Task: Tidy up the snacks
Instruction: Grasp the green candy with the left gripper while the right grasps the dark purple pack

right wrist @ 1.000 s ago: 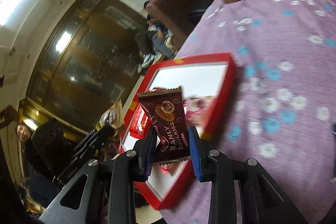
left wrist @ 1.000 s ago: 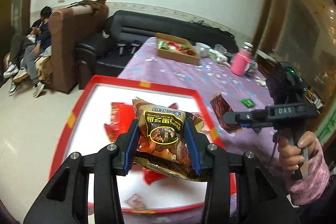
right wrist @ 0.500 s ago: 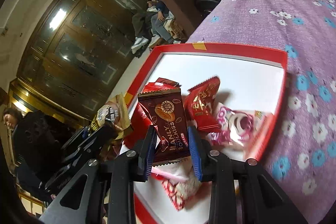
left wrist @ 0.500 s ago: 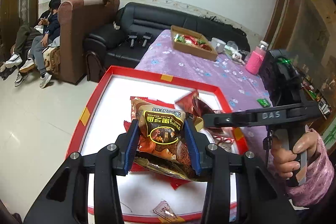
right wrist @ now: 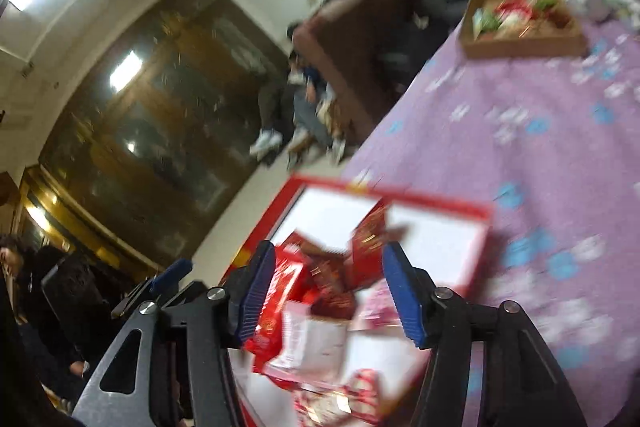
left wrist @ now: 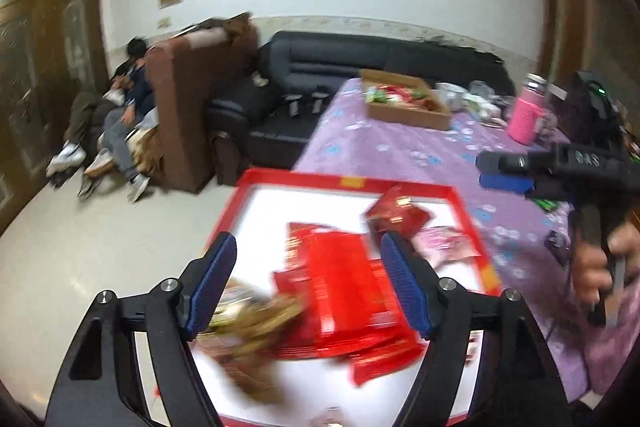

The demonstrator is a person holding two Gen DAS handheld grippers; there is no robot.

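Note:
A red-rimmed white tray (left wrist: 304, 179) (right wrist: 440, 206) lies at the near end of the purple table and holds several red snack packets (left wrist: 340, 279). My left gripper (left wrist: 308, 247) hovers over it, jaws opening, nothing between the pads. A blurred brown snack bag (left wrist: 256, 319) lies below its left finger in the tray. My right gripper (right wrist: 330, 255) is also over the tray with its jaws opening and free of any packet. A dark brown biscuit packet (right wrist: 334, 291) lies blurred among red packets (right wrist: 280, 299) beneath it. A person's hand holds the right gripper (left wrist: 505, 171) at the right.
A cardboard box of snacks (left wrist: 404, 103) (right wrist: 524, 23) sits further along the purple flowered tablecloth (left wrist: 400, 151). A pink bottle (left wrist: 526, 119) and cups stand at the far right. A black sofa (left wrist: 360, 67) and a brown armchair (left wrist: 188, 99) with seated people lie beyond.
Both grippers have spread their jaws and let go. The brown snack bag and the dark biscuit packet have dropped into the tray. Both views have swung slightly.

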